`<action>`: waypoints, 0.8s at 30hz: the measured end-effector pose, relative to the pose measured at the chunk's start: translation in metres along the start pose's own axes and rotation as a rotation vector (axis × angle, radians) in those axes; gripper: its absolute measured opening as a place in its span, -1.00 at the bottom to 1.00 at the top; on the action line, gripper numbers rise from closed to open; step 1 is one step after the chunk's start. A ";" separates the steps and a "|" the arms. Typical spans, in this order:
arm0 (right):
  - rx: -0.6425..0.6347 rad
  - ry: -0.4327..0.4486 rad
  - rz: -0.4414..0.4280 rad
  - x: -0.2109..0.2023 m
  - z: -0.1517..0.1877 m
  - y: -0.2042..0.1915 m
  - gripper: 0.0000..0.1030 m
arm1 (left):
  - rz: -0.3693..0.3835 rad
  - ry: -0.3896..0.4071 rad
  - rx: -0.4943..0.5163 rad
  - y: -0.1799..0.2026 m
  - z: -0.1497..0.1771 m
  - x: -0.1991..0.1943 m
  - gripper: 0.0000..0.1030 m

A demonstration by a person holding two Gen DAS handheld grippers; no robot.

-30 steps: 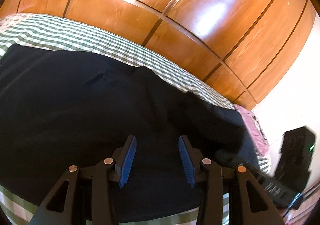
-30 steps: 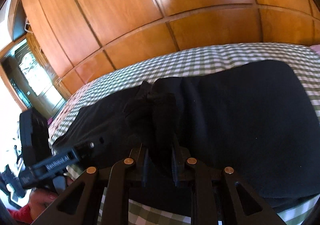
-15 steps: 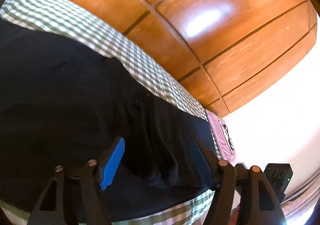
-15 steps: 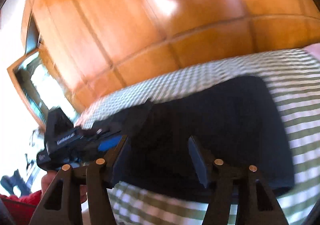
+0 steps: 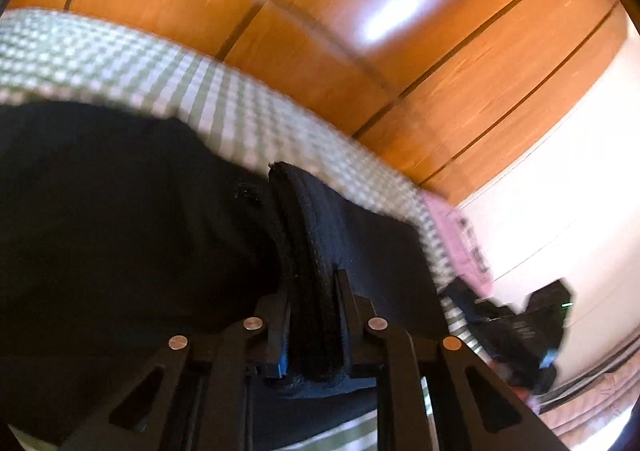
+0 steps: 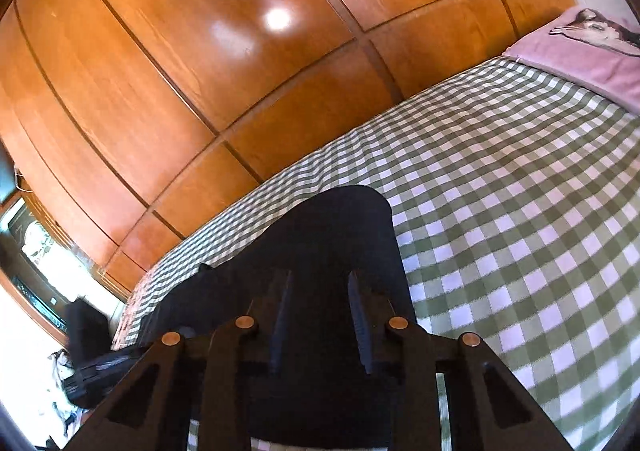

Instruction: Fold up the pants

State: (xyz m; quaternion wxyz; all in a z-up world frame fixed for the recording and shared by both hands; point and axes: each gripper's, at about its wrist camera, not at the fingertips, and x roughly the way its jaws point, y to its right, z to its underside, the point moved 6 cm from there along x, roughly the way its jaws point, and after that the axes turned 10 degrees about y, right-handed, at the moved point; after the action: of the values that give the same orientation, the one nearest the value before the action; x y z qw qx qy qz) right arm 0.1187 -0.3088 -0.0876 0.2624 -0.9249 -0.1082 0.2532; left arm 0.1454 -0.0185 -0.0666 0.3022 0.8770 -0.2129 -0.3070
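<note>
Pants [image 5: 120,231] on the bed's [image 6: 520,211] near edge — left tool [image 5: 312,315], open a second ago, now clenched on a thick fold; right tool [image 6: 320,315], released, hovers apart, fold pending.

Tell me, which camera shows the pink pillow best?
The right wrist view. There the pink pillow is sharp, lying on the checked bed, with an animal picture on it. The left wrist view shows only a blurry pink strip at the bed's far edge.
</note>
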 end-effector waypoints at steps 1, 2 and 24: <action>-0.006 0.003 -0.006 0.003 -0.003 -0.004 -0.41 | 0.001 0.016 0.011 0.003 -0.004 -0.005 -0.67; -0.015 0.005 -0.012 0.004 -0.004 -0.007 -0.41 | -0.008 0.029 0.034 0.004 -0.009 -0.010 -0.67; -0.142 -0.102 0.085 0.059 -0.018 0.001 -0.82 | -0.178 -0.002 0.115 -0.035 0.042 0.002 -0.66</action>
State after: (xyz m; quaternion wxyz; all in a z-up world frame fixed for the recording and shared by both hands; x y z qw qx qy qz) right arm 0.1784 -0.2978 -0.0987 0.1796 -0.9308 -0.0998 0.3024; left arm 0.1252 -0.0104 -0.1168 0.2226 0.9080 -0.1515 -0.3210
